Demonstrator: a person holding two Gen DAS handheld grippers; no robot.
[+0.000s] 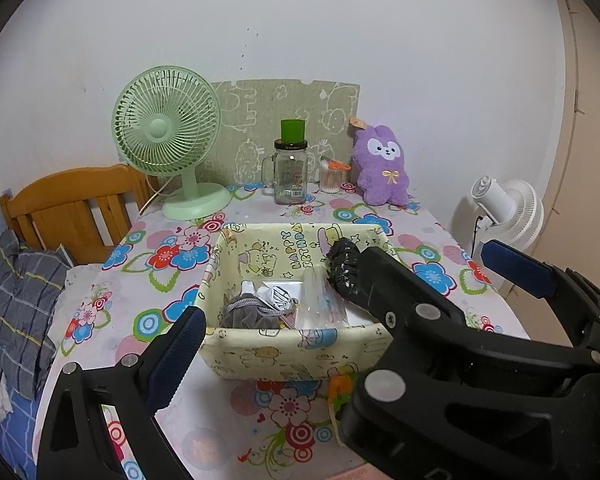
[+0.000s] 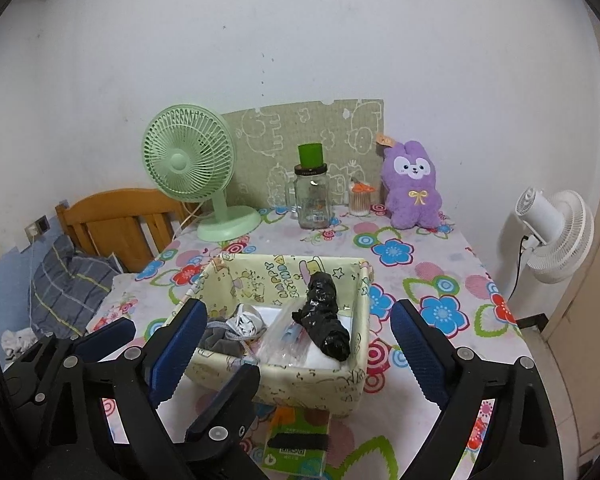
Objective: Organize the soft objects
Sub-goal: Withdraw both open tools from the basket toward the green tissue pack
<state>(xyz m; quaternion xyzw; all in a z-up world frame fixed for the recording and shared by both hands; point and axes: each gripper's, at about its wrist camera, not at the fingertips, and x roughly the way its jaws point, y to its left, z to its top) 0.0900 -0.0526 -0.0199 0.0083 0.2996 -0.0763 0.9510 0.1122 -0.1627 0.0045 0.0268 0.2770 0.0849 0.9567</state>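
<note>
A pale yellow cartoon fabric basket [image 1: 300, 354] [image 2: 356, 320] stands mid-table. Inside lie a grey drawstring pouch [image 1: 248, 314] [image 2: 220, 338], a clear plastic bag [image 1: 320, 300] [image 2: 284, 342] and a crumpled black bag [image 1: 342, 270] [image 2: 324, 316]. A purple plush bunny [image 1: 382, 166] [image 2: 414, 186] sits upright at the table's back right. A green tissue pack [image 2: 296, 440] lies in front of the basket. My left gripper [image 2: 180, 364] is open and empty at the basket's near left. My right gripper [image 2: 296, 360] [image 1: 432, 256] is open and empty over the basket's near side.
A green desk fan [image 1: 168, 136] [image 2: 192, 164], a glass jar with a green cup on top [image 1: 290, 172] [image 2: 312, 196] and a cotton-swab box [image 1: 332, 176] [image 2: 360, 198] line the back. A wooden headboard [image 1: 72, 200] and pillow are left; a white fan [image 2: 556, 232] stands right.
</note>
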